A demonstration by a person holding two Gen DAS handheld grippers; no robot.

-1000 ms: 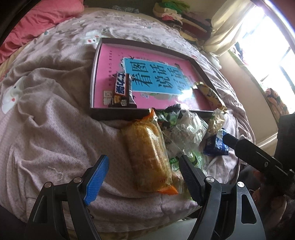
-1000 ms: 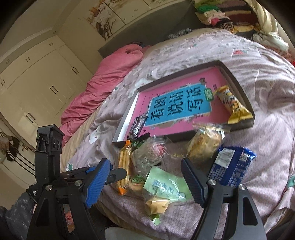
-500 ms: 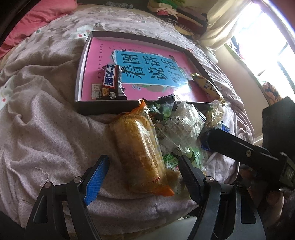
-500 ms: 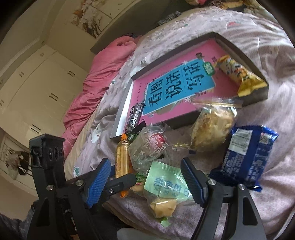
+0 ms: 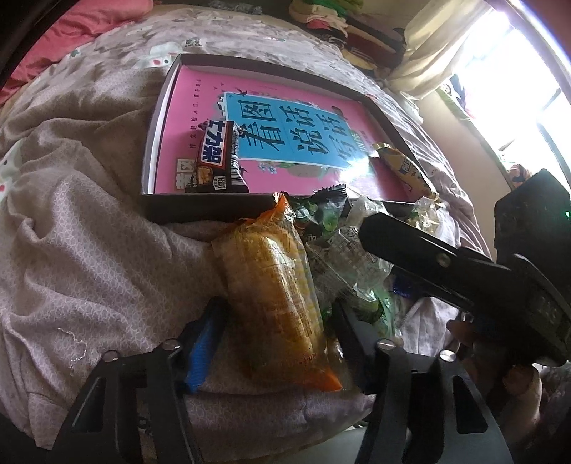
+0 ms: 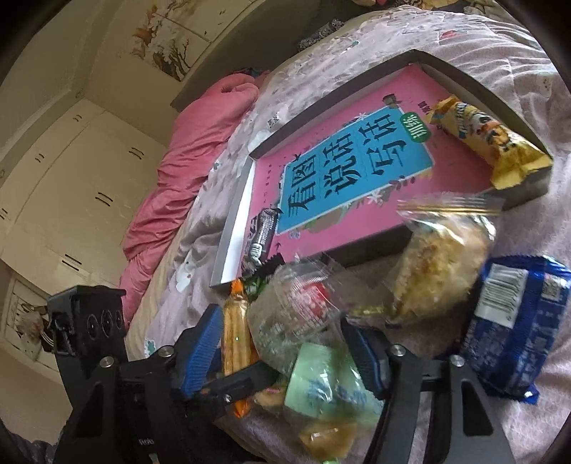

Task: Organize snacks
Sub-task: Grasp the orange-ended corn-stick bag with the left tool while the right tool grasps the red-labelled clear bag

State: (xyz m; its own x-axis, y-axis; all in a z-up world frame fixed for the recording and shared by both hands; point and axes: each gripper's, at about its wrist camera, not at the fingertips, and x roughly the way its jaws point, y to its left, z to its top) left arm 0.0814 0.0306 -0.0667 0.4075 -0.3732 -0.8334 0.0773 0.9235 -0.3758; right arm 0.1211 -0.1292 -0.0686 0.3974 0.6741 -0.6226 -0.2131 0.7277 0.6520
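An orange cracker pack (image 5: 278, 292) lies on the bed between the fingers of my left gripper (image 5: 276, 342). Its jaws are closing around the pack, with a little sheet still showing beside the blue pad. My right gripper (image 6: 282, 353) hangs low over the snack pile. Its jaws are closing too, with a clear pack with a red label (image 6: 296, 314) and a green pack (image 6: 321, 385) between them, not visibly pressed. A dark shallow box (image 5: 157, 142) holds a pink book, a chocolate bar (image 5: 217, 157) and a yellow bar (image 5: 403, 167).
A blue pack (image 6: 514, 321) and a clear bag of crumbly pastry (image 6: 439, 264) lie right of the pile. The right gripper's black finger (image 5: 410, 246) reaches over the snacks. A pink quilt (image 6: 185, 150) is bunched at the head of the bed, with folded clothes (image 5: 342, 21) beyond.
Both pairs of jaws have narrowed. The right gripper has come down and in over the pile, and its finger now reaches further across the left wrist view.
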